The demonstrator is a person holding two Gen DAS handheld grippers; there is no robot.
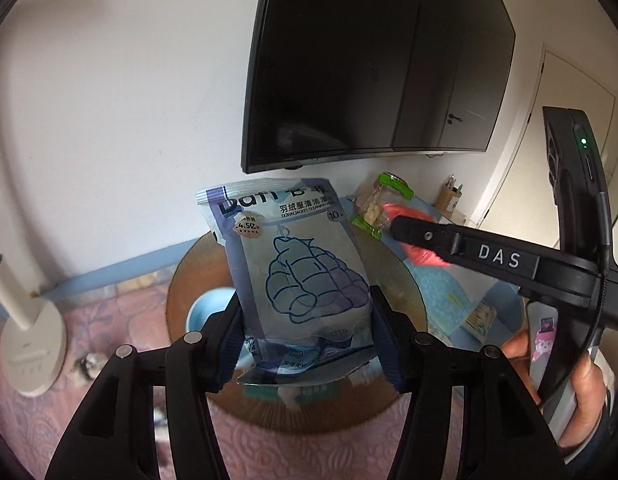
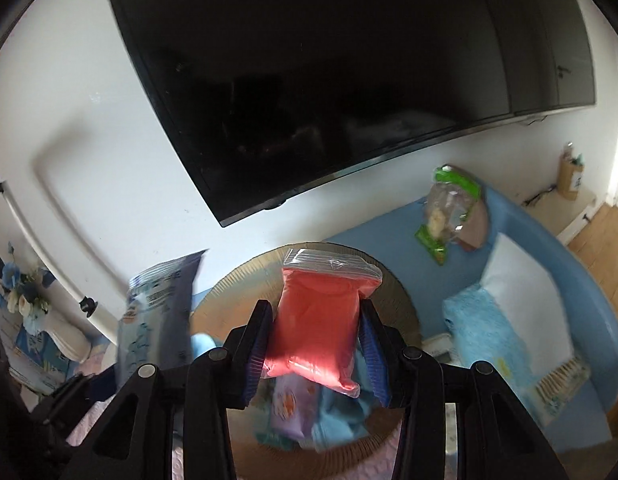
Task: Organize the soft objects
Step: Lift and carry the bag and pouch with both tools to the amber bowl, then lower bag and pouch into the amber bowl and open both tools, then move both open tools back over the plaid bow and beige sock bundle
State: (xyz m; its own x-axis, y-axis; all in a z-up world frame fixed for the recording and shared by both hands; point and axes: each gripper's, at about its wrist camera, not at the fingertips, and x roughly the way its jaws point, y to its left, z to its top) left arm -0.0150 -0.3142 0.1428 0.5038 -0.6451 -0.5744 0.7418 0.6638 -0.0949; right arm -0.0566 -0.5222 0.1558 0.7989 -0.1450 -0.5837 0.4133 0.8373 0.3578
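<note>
The left gripper [image 1: 307, 344] squeezes a wipes pack [image 1: 297, 264], and the right gripper [image 2: 315, 348] squeezes a red bag [image 2: 319, 320], both lifted above the round basket [image 2: 401, 304], likely to sort them.

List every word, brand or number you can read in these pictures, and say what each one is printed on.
"DAS": on the black arm of the right tongs, seen from the left wrist.
"DOWN JACKET CLEANING": on the blue wipes pack held in the left tongs.
"10": on the same pack, at its upper right.
"4.5": on its round badge, upper left.
The pack's brand word and Chinese lines are partly cut off. The right wrist view's print is blurred.
</note>
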